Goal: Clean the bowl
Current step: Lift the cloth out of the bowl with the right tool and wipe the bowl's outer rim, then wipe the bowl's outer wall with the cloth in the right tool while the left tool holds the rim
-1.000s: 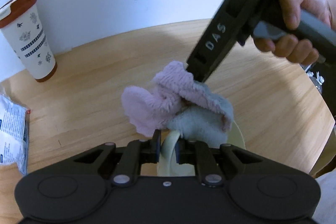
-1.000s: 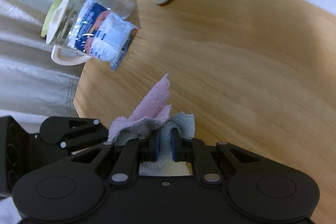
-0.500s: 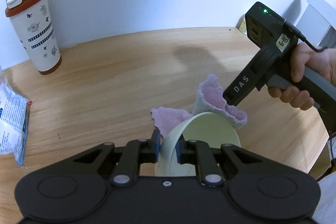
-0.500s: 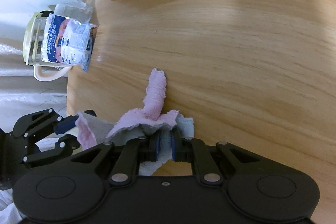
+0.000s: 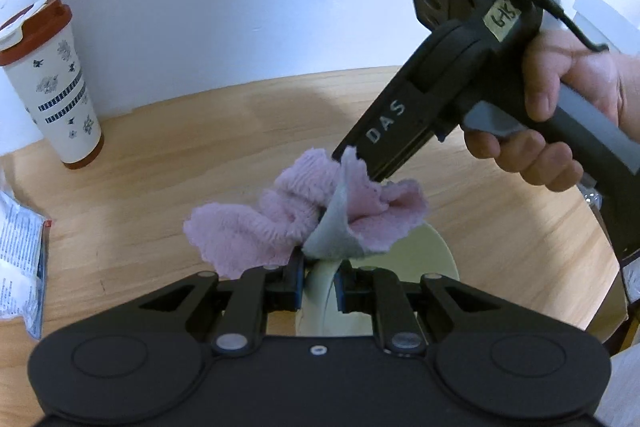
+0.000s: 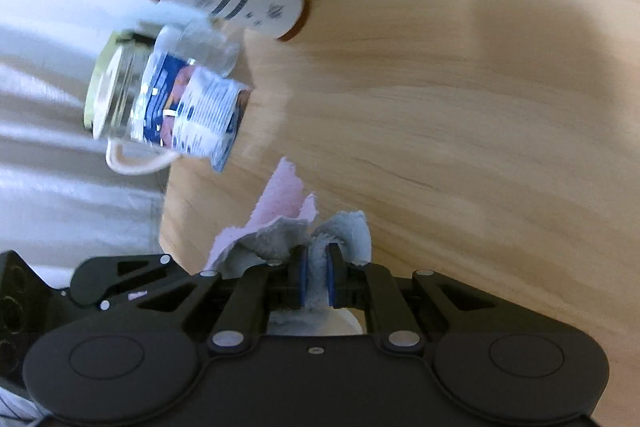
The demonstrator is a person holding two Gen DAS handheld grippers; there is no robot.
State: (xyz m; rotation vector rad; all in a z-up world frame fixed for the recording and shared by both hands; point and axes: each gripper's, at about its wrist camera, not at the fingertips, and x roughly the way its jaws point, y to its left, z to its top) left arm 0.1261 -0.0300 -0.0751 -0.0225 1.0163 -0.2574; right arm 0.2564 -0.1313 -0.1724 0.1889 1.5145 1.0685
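The left tool (image 5: pixel 319 281) is clamped on the near rim of the pale green bowl (image 5: pixel 420 259), which sits tilted above the wooden worktop (image 5: pixel 160 155). The right tool (image 6: pixel 316 281) is clamped on a pink-and-grey cloth (image 5: pixel 304 215) bunched over the bowl's far rim. A patterned cup (image 5: pixel 52 87) stands far left by the wall.

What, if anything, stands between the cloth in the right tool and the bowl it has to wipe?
Nothing visible does. The right tool is shut on the cloth, which hangs right at the rim of the bowl that the left tool grips. Cup and packet sit far off.
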